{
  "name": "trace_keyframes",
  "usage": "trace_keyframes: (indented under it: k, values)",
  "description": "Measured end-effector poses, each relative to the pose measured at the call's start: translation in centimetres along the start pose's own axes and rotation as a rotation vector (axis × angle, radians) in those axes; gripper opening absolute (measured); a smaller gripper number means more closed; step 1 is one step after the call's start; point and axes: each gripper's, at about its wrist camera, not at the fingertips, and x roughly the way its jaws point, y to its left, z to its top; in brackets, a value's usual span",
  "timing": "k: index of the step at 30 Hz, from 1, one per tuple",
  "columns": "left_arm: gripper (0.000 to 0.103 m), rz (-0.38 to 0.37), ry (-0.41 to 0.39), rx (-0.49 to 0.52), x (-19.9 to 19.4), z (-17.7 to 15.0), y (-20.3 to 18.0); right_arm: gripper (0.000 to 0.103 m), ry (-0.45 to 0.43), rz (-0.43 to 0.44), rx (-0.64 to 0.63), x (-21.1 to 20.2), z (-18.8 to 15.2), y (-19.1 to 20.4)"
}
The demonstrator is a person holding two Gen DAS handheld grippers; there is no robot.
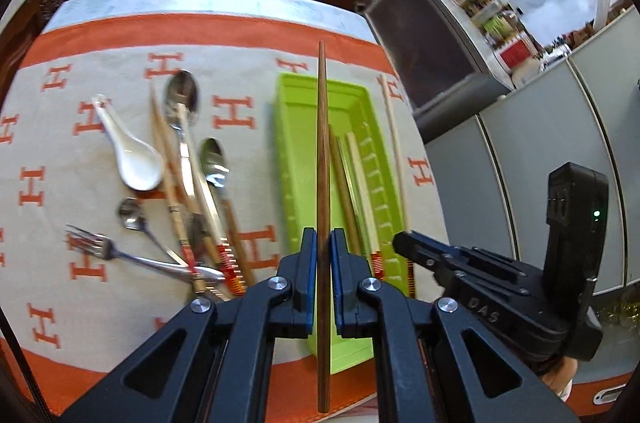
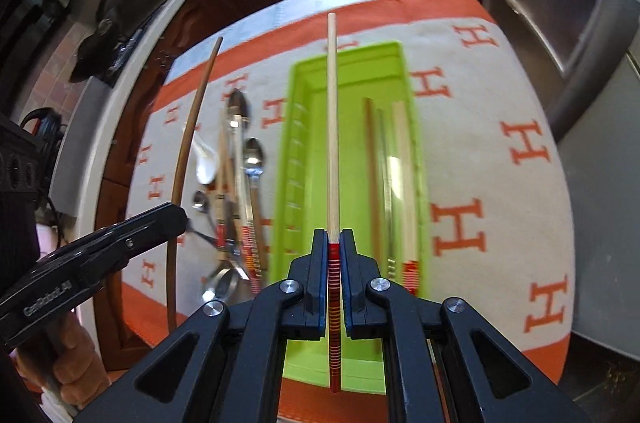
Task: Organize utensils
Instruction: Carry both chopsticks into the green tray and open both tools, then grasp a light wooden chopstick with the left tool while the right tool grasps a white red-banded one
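Firmly clamped in the left gripper is a dark wooden chopstick, held near its thick end. A pale chopstick with a red banded end is pinched likewise by the right gripper. Both sticks are carried above a green tray, where three chopsticks already lie along one side. Spoons, a fork and more chopsticks are heaped on the patterned cloth beside the tray. Each stick is judged light, stiff and smooth, so it may pivot or slip; a grip nearer the middle would likely steady it.
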Motion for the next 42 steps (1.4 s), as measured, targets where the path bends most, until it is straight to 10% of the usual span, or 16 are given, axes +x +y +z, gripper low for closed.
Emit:
trace_keyframes:
  k: [9,14,21,42]
  values:
    - [0.006,0.083,0.055,0.034,5.7,-1.1,-2.2,0.006,0.034,-0.029,0.041,1.8,-1.6,-3.6]
    - [0.039,0.137,0.026,0.027,5.5,-1.6,-1.9,0.009,0.044,-0.033,0.072,3.3,-1.3,-4.8]
    - [0.049,0.185,-0.017,0.038,3.5,-2.3,-1.4,0.012,0.013,-0.017,0.083,2.1,-1.8,-4.8]
    - [0.053,0.354,-0.141,-0.088,-4.1,-3.3,7.0,0.018,0.031,-0.019,0.019,2.0,-2.9,-1.6]
